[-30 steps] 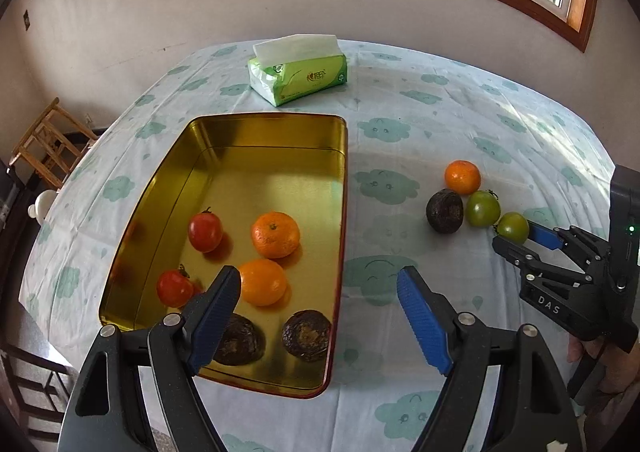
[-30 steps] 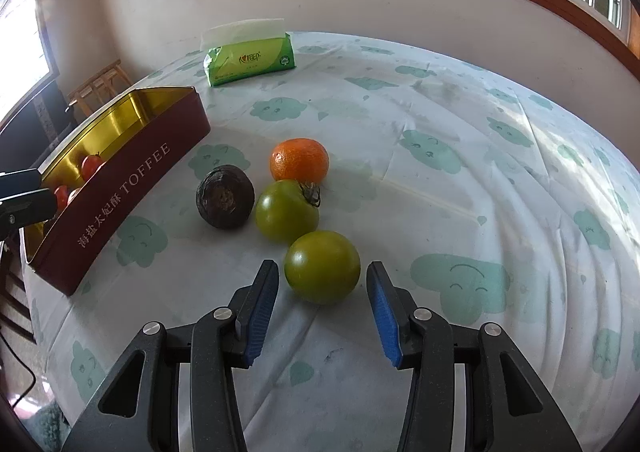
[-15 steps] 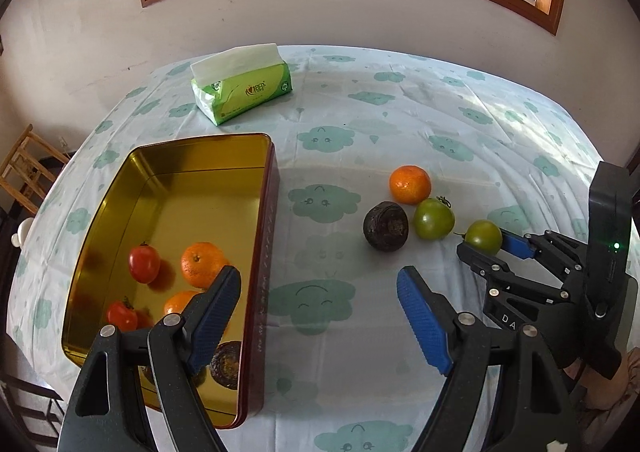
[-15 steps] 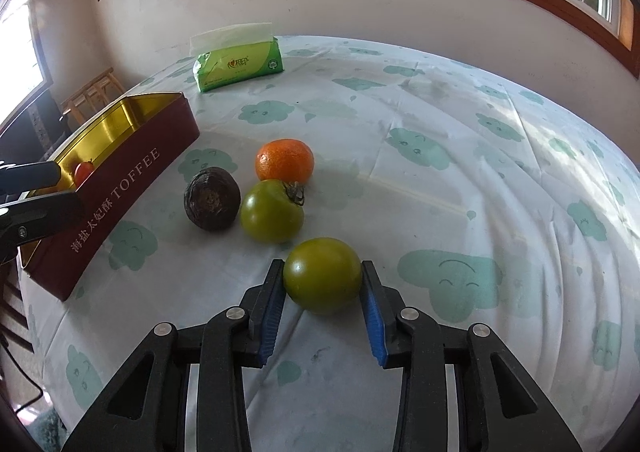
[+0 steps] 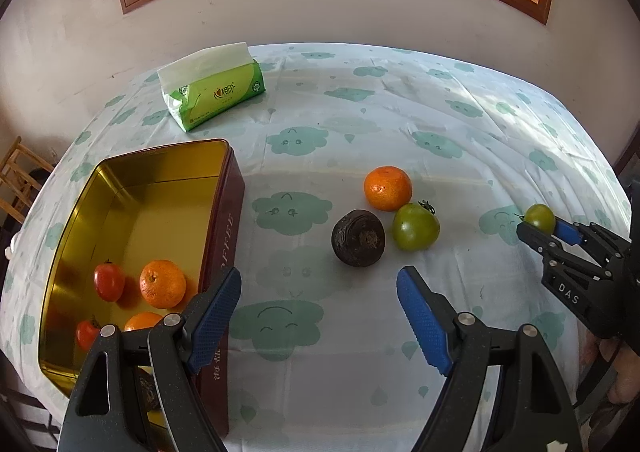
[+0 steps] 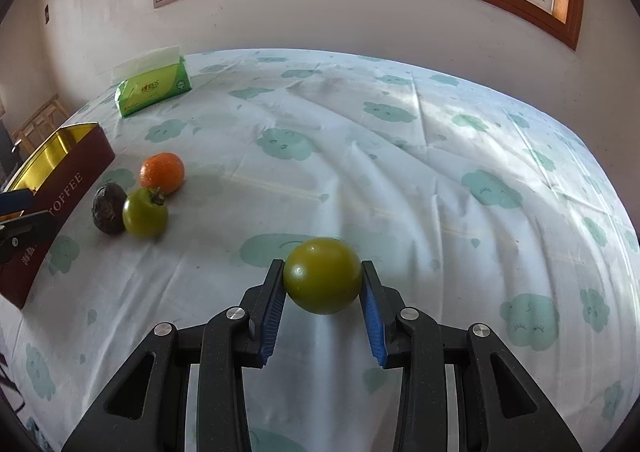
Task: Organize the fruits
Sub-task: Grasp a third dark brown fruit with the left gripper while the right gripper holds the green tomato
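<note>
The right claw (image 6: 323,292) reaches forward over the table (image 6: 400,171), pinching a green tomato (image 6: 322,275) between both fingers. The left claw (image 5: 320,316) hangs spread, beside the gold tin (image 5: 160,187).

The left gripper (image 5: 319,318) hides a dark fruit (image 5: 147,392) and half an orange (image 5: 141,322) in the tin (image 5: 222,187)

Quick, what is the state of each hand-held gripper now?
Left hand-held gripper: open, holding nothing.
Right hand-held gripper: closed on the green tomato.
</note>
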Demonstrator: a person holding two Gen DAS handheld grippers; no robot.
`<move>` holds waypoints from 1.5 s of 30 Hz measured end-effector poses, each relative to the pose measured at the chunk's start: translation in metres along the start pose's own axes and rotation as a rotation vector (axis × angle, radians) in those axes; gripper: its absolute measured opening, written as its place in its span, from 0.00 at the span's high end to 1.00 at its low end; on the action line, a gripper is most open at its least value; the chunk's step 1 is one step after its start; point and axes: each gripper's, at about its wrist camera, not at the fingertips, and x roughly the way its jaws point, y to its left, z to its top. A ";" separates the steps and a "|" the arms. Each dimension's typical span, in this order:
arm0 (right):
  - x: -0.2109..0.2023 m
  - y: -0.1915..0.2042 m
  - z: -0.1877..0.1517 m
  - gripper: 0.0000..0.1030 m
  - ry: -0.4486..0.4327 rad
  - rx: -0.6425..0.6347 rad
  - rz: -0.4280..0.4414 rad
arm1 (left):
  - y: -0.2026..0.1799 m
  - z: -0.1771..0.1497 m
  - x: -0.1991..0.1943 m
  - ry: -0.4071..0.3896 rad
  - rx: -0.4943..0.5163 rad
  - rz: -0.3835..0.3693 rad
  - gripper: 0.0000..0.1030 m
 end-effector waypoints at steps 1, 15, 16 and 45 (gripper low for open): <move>0.000 -0.004 0.000 0.64 0.001 0.008 -0.006 | -0.001 0.001 0.001 0.001 0.004 -0.001 0.25; 0.006 -0.026 -0.006 0.63 0.033 0.053 -0.014 | -0.008 0.011 0.033 0.049 0.024 -0.061 0.42; 0.006 -0.027 -0.006 0.63 0.033 0.057 -0.010 | -0.008 0.012 0.035 0.056 0.022 -0.065 0.47; 0.009 -0.026 -0.008 0.62 0.040 0.051 -0.013 | -0.010 0.010 0.048 0.104 0.004 -0.127 0.67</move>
